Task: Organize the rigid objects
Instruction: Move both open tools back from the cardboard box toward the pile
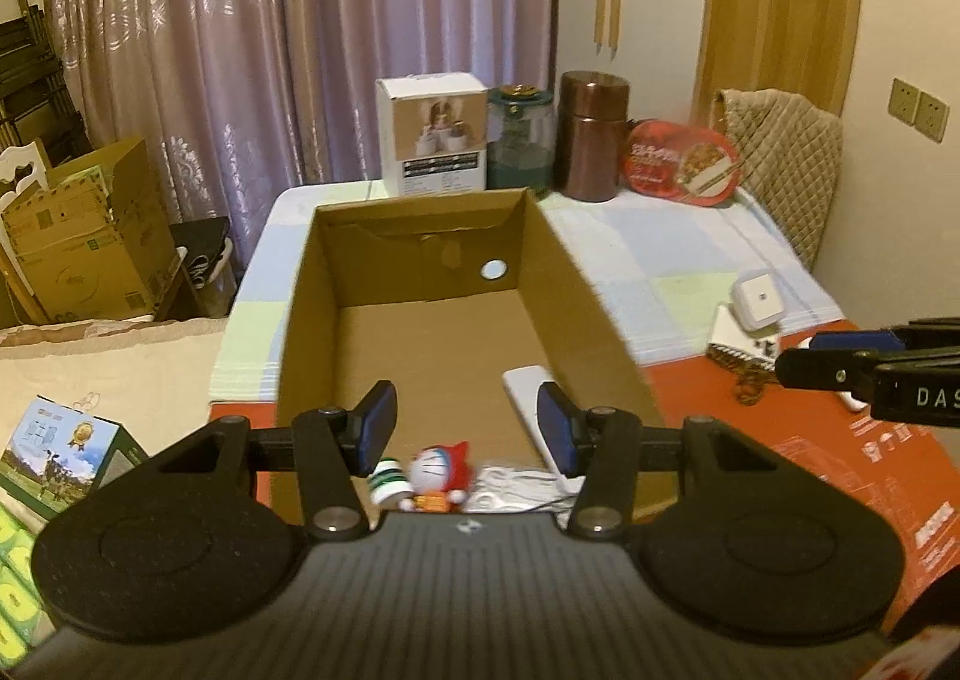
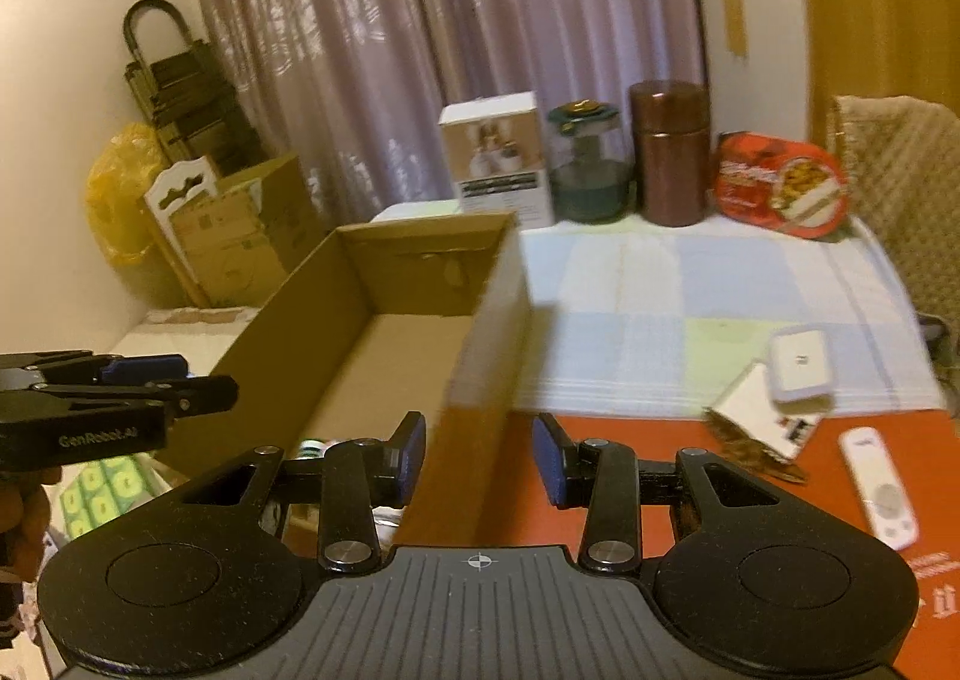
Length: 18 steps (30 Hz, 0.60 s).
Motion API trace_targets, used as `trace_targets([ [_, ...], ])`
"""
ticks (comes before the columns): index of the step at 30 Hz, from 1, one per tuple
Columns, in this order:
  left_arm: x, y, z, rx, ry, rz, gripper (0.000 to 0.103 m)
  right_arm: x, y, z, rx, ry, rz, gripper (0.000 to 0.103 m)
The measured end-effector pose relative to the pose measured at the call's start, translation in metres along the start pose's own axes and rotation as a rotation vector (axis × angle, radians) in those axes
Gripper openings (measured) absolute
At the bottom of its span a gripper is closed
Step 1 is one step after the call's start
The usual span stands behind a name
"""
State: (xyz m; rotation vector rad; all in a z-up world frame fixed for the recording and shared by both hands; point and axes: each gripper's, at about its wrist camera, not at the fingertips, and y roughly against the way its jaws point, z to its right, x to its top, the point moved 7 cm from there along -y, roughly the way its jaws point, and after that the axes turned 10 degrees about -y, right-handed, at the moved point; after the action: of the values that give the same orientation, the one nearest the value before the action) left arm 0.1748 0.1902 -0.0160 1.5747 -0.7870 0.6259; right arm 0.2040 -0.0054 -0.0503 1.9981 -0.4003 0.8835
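Note:
An open cardboard box (image 1: 312, 284) (image 2: 486, 332) stands on the table. In its near end lie a Doraemon figure (image 1: 441, 467), a small white and green bottle (image 1: 390, 482), a white remote (image 1: 528, 392) and a white cable (image 1: 516, 485). My left gripper (image 1: 468, 425) is open and empty above that near end. My right gripper (image 2: 480, 455) is open and empty, with its fingers on either side of the box's right wall near corner. On the table to the right lie a white square charger (image 2: 801, 365), a white booklet (image 2: 762, 410) and a white remote (image 2: 879, 488).
At the table's back stand a white carton (image 1: 432, 134), a glass jar (image 1: 519, 137), a brown canister (image 1: 591, 134) and a red tin (image 1: 684, 161). A quilted chair back (image 1: 780, 152) is at right. Cardboard boxes (image 1: 84, 242) stand left. A milk carton (image 1: 54, 452) sits near left.

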Motion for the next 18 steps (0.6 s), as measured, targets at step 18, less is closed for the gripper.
trace_targets([
  [18, 0.015, 0.03, 0.088, -0.094, 0.016, 0.049, 0.069, -0.013, 0.093, 0.099, -0.144, -0.098, 0.085, 0.061],
])
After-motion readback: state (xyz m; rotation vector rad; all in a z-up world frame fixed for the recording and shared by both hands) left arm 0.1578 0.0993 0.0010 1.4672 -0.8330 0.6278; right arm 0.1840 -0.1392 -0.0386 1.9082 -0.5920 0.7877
